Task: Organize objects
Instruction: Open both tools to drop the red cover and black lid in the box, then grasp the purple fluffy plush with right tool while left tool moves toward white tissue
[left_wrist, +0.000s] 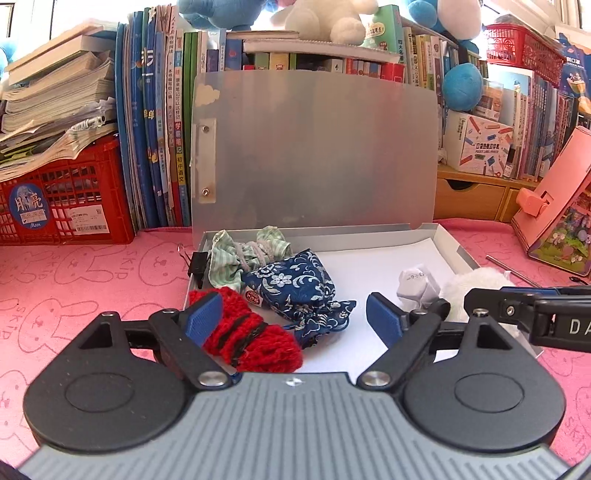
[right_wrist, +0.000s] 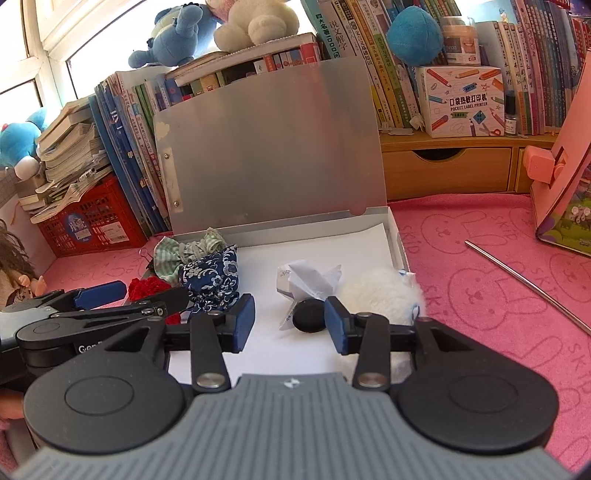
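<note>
Left gripper (left_wrist: 293, 314) spread, nothing pinched; red knit piece (left_wrist: 245, 332) just past its left pad. Right gripper (right_wrist: 290, 321) part-spread over black disc (right_wrist: 308, 315), not clamping.

Open file box (left_wrist: 448, 238) holds, 9 to 3 o'clock: striped cloth (left_wrist: 243, 251), blue floral pouch (left_wrist: 295, 286), crumpled paper (left_wrist: 417, 286), white fluffy ball (right_wrist: 380, 295). All likely light, soft, squashy; pinch mid-body.

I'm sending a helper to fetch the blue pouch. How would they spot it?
Find the open grey box on the pink cloth. In its left half lie three fabric pieces; the pouch is the middle one, dark blue with white flowers, between green stripes and red knit.
</note>
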